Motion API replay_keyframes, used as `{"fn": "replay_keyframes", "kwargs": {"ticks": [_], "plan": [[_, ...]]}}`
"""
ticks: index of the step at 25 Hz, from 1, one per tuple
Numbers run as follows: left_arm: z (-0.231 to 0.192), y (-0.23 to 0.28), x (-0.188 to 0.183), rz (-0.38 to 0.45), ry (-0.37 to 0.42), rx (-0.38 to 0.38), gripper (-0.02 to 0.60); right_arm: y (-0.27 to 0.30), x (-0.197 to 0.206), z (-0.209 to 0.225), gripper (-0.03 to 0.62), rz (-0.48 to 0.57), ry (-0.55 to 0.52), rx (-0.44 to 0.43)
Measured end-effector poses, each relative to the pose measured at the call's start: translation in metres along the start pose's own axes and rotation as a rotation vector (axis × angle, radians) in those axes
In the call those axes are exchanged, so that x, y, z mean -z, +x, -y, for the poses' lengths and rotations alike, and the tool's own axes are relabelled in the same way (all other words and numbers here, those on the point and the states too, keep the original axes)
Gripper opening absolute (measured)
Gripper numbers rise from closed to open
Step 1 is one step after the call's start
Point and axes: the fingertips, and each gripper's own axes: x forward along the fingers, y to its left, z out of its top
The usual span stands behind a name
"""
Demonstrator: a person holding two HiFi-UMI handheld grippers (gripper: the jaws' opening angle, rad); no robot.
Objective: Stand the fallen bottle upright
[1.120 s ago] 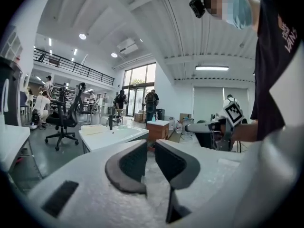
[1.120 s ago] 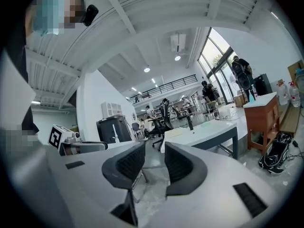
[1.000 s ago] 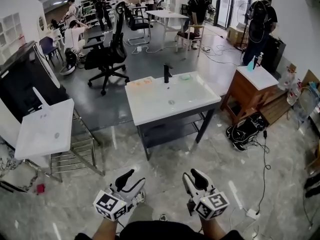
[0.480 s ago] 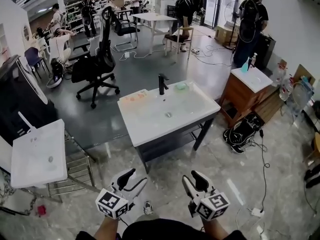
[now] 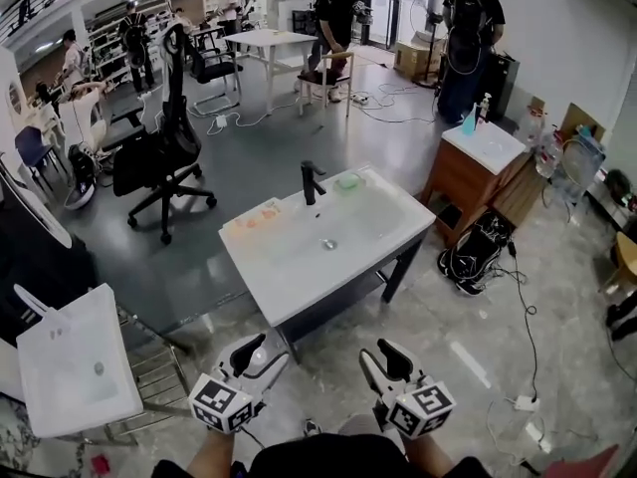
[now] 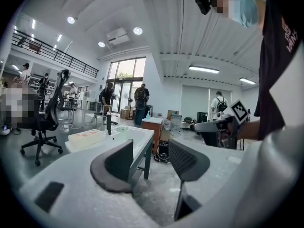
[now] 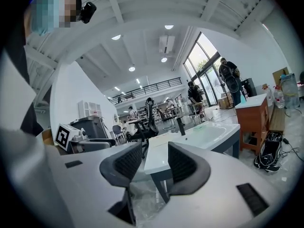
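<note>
I make out no fallen bottle in any view. A white sink stand (image 5: 261, 272) with a black faucet (image 5: 311, 181) is ahead of me, also in the left gripper view (image 6: 137, 136) and the right gripper view (image 7: 209, 136). On its far edge lie a green item (image 5: 346, 180) and an orange-pink item (image 5: 257, 217). My left gripper (image 5: 261, 353) (image 6: 151, 159) and right gripper (image 5: 383, 355) (image 7: 154, 163) hang over the floor short of the stand. Both are open, with nothing between the jaws. A blue bottle (image 5: 468, 123) stands upright on a wooden cabinet (image 5: 468, 172) to the right.
A black office chair (image 5: 159, 147) stands at the back left. At the near left are a second white basin (image 5: 75, 371) and a metal rack (image 5: 149, 366). A black bag with cables (image 5: 478, 257) lies by the cabinet, and a power strip (image 5: 525, 403) on the floor. People stand at the back.
The sink stand has come nearer and lower in the head view, and the room has slid left. Both grippers keep their place at the bottom of the picture.
</note>
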Motion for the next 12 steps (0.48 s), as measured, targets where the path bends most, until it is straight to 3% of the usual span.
{"fn": "replay_keyframes", "kwargs": {"ticks": [6, 12], "plan": [[-0.026, 0.026, 0.009, -0.025, -0.026, 0.025, 0.225, 0.029, 0.001, 0.014, 0.158, -0.018, 0.004, 0.023], [-0.058, 0.064, 0.013, -0.041, -0.049, -0.015, 0.225, 0.074, -0.002, 0.046, 0.158, -0.045, 0.017, -0.015]]}}
